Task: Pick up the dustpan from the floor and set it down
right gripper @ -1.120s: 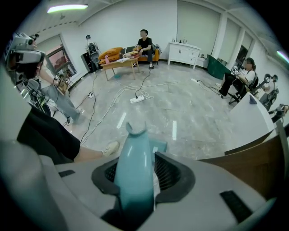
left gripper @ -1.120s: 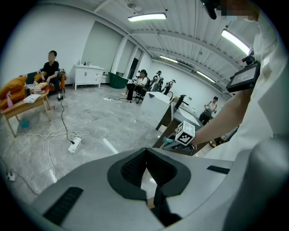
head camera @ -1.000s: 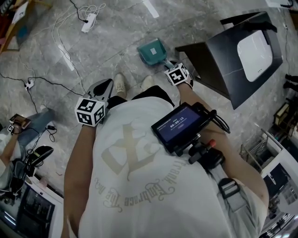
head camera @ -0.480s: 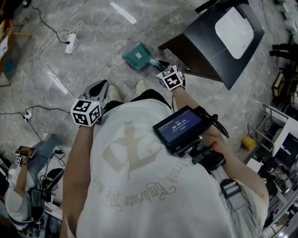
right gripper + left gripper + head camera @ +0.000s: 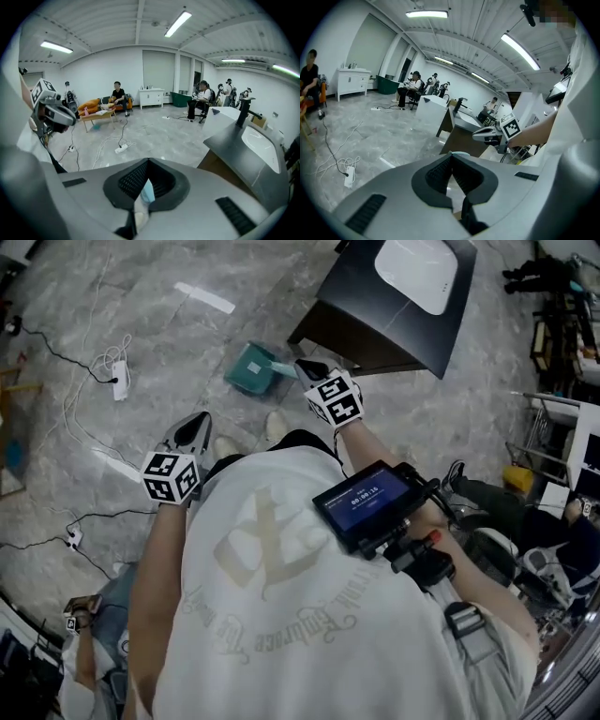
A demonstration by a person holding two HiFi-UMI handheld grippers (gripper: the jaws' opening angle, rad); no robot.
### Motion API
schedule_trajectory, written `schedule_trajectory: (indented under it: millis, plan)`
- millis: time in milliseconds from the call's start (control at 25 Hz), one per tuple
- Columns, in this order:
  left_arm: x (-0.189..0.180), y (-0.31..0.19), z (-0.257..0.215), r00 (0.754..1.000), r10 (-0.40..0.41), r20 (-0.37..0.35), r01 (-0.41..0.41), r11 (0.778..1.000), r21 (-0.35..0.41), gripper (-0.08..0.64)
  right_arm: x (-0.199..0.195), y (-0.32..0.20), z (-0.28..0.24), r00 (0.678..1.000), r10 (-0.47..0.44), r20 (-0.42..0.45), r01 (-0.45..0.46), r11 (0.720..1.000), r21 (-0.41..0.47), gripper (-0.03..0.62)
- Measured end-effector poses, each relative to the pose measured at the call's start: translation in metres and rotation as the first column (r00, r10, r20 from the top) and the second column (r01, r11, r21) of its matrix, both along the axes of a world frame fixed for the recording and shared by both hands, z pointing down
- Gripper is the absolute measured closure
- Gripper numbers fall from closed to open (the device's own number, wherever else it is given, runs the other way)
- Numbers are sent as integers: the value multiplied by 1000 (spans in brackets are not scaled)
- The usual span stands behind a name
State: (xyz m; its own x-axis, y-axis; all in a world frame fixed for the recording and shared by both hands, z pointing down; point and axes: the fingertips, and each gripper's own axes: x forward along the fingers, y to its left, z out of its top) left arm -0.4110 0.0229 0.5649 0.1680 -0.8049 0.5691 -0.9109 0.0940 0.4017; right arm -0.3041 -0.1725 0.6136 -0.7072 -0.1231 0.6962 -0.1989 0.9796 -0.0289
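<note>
The teal dustpan (image 5: 249,369) hangs just above the grey floor, ahead of my feet. Its handle points toward my right gripper (image 5: 305,367). That gripper is shut on the dustpan's handle, and in the right gripper view a thin teal sliver of the handle (image 5: 147,191) shows between the closed pads of the right gripper (image 5: 149,165). My left gripper (image 5: 196,424) hovers to the left, apart from the dustpan. In its own view the left gripper (image 5: 451,159) is shut with nothing in it.
A black counter (image 5: 347,306) with a white basin (image 5: 412,268) stands just beyond the right gripper. A power strip with white cables (image 5: 119,371) and a white strip (image 5: 204,298) lie on the floor to the left. My shoes (image 5: 275,425) stand below the dustpan. Equipment crowds the right edge.
The right gripper has come up with the dustpan, which now hangs from its jaws off the floor. The left gripper has shifted slightly and rolled. The head view has swung.
</note>
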Motion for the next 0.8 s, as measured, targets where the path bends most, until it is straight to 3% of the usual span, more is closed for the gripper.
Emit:
schedule_trajectory:
  millis: [240, 480, 800]
  plan:
    - [-13, -31, -5, 996, 91, 8, -91, 995, 30, 549, -11, 5, -42, 986, 84, 147, -71, 993, -89, 577]
    - [-6, -33, -17, 983, 178, 40, -181, 981, 72, 549, 2, 39, -84, 947, 125, 294, -85, 986, -145, 577]
    - [-2, -33, -27, 972, 230, 51, -234, 967, 98, 549, 15, 55, -95, 940, 157, 304, -117, 982, -145, 578]
